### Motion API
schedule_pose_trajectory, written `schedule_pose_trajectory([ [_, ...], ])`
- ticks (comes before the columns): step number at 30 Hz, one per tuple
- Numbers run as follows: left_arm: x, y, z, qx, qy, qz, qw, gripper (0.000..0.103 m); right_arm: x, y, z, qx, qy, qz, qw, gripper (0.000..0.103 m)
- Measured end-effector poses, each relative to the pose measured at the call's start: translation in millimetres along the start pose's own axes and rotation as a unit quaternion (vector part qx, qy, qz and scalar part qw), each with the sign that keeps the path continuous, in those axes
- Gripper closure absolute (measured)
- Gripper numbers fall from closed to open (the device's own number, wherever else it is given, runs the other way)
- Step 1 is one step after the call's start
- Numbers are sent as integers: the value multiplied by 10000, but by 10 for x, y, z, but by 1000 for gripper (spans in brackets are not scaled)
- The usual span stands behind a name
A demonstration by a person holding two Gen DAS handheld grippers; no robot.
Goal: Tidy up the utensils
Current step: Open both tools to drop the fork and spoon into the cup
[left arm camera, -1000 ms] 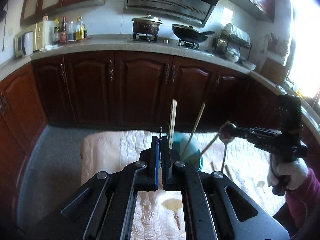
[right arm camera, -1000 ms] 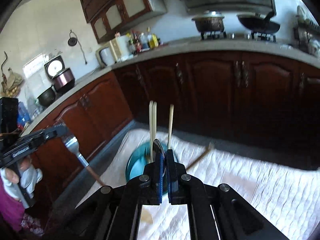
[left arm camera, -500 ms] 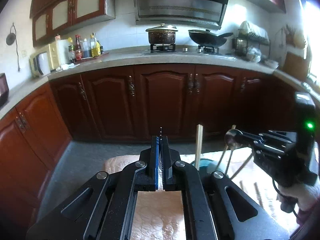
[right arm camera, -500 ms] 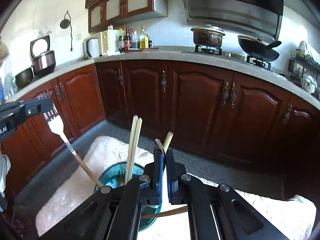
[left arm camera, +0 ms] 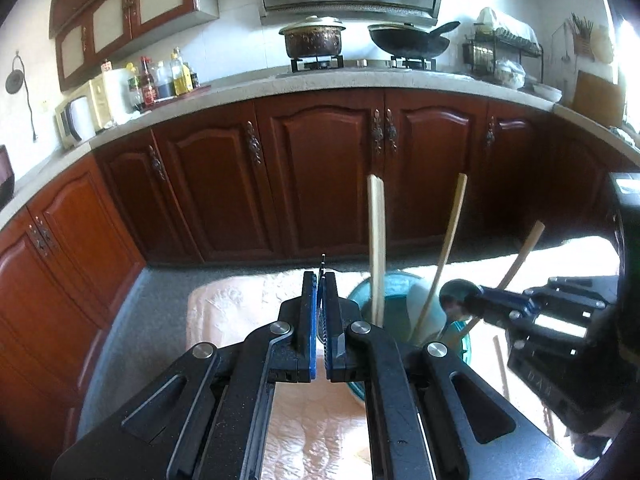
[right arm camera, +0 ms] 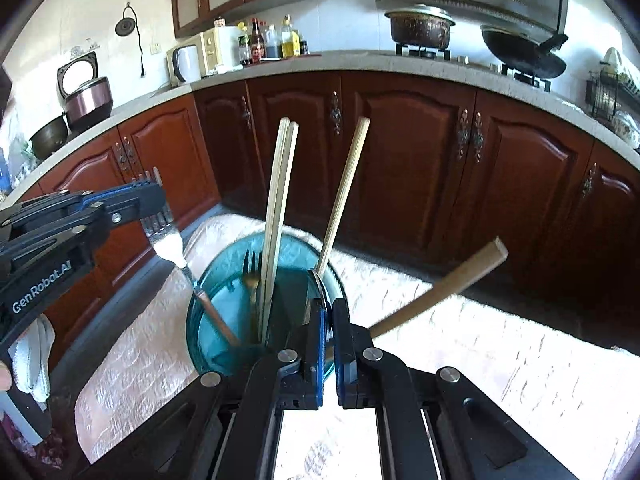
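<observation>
My left gripper point(right arm camera: 158, 208) clenched on fork point(right arm camera: 168, 246), pads across tines, handle slanting down into teal cup point(right arm camera: 208, 296). My right gripper point(left arm camera: 476, 302) clenched on spoon point(left arm camera: 456, 298), bowl end between pads, wooden handle point(right arm camera: 440, 284) sticking out right past cup rim. Cup stands on pale quilted cloth point(right arm camera: 460, 340), near its left end. Inside cup: chopstick pair point(right arm camera: 280, 208) upright, touching; single chopstick point(right arm camera: 344, 196) leaning right; second fork point(right arm camera: 251, 276), tines up. More sticks on cloth, right of cup point(left arm camera: 500, 364), blurred.
</observation>
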State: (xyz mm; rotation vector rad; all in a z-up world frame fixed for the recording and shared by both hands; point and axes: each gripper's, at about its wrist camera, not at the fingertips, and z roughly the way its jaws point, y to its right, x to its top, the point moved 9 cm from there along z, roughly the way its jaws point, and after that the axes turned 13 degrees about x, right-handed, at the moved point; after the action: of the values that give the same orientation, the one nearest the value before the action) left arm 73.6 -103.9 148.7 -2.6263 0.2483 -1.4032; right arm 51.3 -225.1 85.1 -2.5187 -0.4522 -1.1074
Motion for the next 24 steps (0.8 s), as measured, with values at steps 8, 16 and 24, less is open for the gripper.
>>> schedule_pose_trajectory([
  [8, -51, 121, 4, -22, -62, -52, 10000, 101, -94, 64, -61, 390, -48, 469, 9981, 95],
  [16, -47, 56, 3, -289, -358, -399, 9981, 72, -41, 76, -314, 473, 194, 579, 9970, 82],
  [24, -48, 72, -168, -397, -320, -497, 9975, 56, -87, 119, -540, 453, 313, 682, 9962, 76],
])
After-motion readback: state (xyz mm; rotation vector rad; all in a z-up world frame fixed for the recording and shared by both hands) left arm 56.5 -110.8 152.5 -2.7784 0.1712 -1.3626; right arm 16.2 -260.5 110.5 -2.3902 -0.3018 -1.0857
